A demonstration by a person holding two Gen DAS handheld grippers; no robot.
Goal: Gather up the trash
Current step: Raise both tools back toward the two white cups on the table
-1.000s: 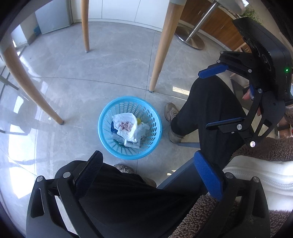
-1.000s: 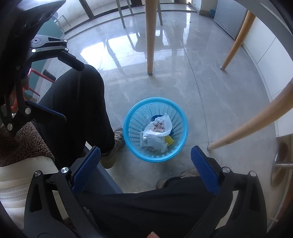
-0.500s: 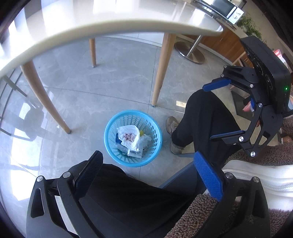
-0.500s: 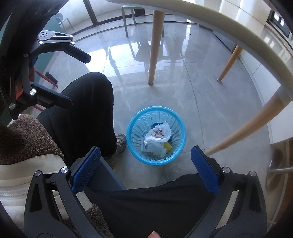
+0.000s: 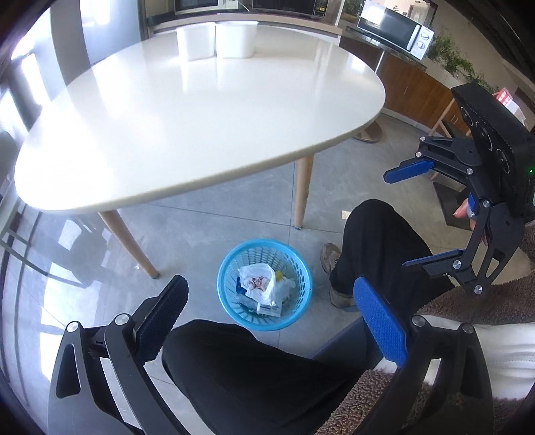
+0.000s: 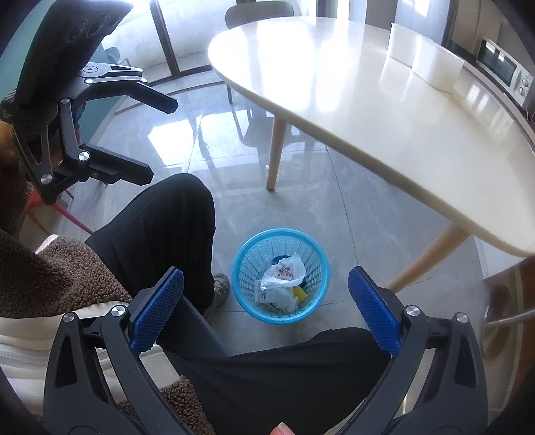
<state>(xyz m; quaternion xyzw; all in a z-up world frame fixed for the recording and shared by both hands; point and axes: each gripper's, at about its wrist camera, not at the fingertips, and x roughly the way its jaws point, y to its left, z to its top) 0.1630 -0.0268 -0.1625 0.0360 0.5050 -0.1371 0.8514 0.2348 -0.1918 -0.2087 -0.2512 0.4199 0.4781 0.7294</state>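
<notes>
A blue plastic basket (image 5: 267, 323) (image 6: 281, 318) stands on the grey tile floor by the person's feet. In it lie a crumpled white plastic bag (image 5: 257, 282) (image 6: 284, 272), a yellow piece (image 6: 300, 293) and other wrappers. My left gripper (image 5: 269, 284) is open and holds nothing, high above the basket and over a black trouser leg (image 5: 250, 374). My right gripper (image 6: 264, 273) is also open and holds nothing, at a similar height. Each shows in the other's view: the right gripper (image 5: 398, 221) at the right edge, the left gripper (image 6: 160, 140) at the upper left.
A white rounded table (image 5: 200, 110) (image 6: 384, 110) on wooden legs (image 5: 302, 194) stands just beyond the basket, with two white containers (image 5: 217, 40) at its far side. The seated person's other leg (image 5: 378, 247) and shoe are right of the basket. A microwave (image 5: 394, 28) sits on a counter behind.
Both grippers have risen from below the table's edge to above its top. The basket looks smaller and lower in both views. Both stay open.
</notes>
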